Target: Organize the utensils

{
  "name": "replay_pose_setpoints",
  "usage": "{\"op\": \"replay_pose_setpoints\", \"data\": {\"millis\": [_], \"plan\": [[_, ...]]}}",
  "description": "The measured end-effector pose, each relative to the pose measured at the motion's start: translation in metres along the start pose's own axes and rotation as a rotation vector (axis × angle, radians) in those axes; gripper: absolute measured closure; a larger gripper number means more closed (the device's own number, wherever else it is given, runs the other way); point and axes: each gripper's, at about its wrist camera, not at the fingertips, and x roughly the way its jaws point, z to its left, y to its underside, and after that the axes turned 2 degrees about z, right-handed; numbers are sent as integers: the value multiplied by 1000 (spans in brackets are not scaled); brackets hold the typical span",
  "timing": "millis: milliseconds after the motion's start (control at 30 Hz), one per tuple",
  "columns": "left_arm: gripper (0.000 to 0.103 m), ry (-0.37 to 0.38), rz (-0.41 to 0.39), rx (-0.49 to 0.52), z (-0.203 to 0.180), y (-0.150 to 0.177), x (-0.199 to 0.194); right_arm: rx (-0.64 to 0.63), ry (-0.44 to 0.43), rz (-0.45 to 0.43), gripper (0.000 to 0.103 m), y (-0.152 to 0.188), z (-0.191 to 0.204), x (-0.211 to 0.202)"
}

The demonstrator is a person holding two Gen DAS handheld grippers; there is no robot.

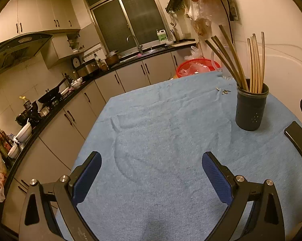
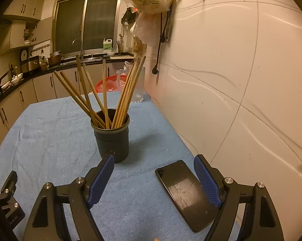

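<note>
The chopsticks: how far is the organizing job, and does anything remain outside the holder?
Done, it seems: the chopsticks all stand in the dark holder on the blue cloth. In hand: nothing; the left hand-held gripper and the right hand-held gripper are both open and empty. Left: no loose utensil shows; only a phone and some small bits lie on the cloth.

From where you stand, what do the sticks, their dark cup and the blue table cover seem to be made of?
Chopsticks: probably wood or bamboo, tan and brown, matte.
Cup: dark, smooth, faint sheen, small holes low down; plastic or glazed ceramic, hard to tell.
Table cover: blue terry-like cloth, fuzzy and wrinkled.
</note>
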Motion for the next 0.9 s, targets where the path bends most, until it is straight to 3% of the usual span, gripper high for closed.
{"op": "replay_pose_setpoints", "data": {"millis": [900], "plan": [[3, 6, 15, -7, 2, 4, 2, -20, -6, 20, 19, 4, 5, 1]]}}
